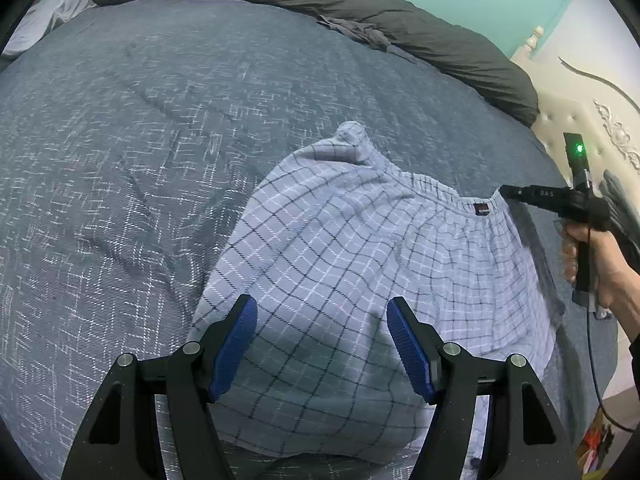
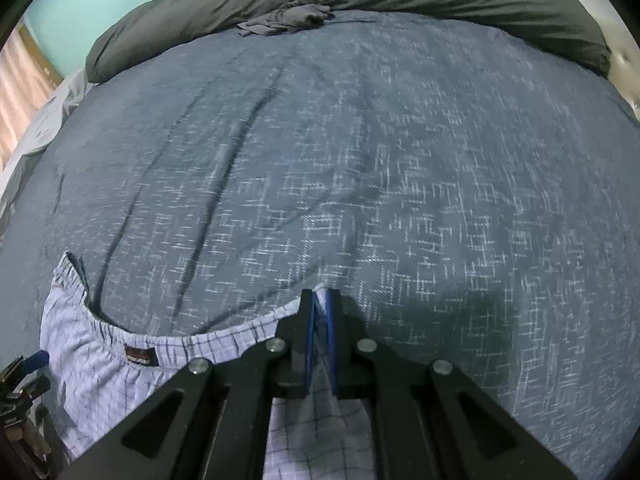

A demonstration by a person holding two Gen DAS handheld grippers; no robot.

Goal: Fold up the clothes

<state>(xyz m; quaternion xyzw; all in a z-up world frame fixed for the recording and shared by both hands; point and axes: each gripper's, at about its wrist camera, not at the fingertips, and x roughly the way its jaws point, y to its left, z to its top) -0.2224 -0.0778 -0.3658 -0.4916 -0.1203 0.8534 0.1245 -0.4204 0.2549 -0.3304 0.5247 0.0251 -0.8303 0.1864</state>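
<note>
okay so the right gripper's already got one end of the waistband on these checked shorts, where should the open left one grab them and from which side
Grab the raised left end of the waistband on the shorts, coming from the left over the bedspread. That corner stands up in a bump, so the open left gripper can probably close around it, matching the right gripper clamped on the other end.

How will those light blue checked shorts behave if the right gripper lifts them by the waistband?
The light blue checked cotton shorts will probably sag limply: the fabric already bunches and wrinkles on the bed. They likely weigh little, since the right gripper holds only the elastic waistband corner.
</note>
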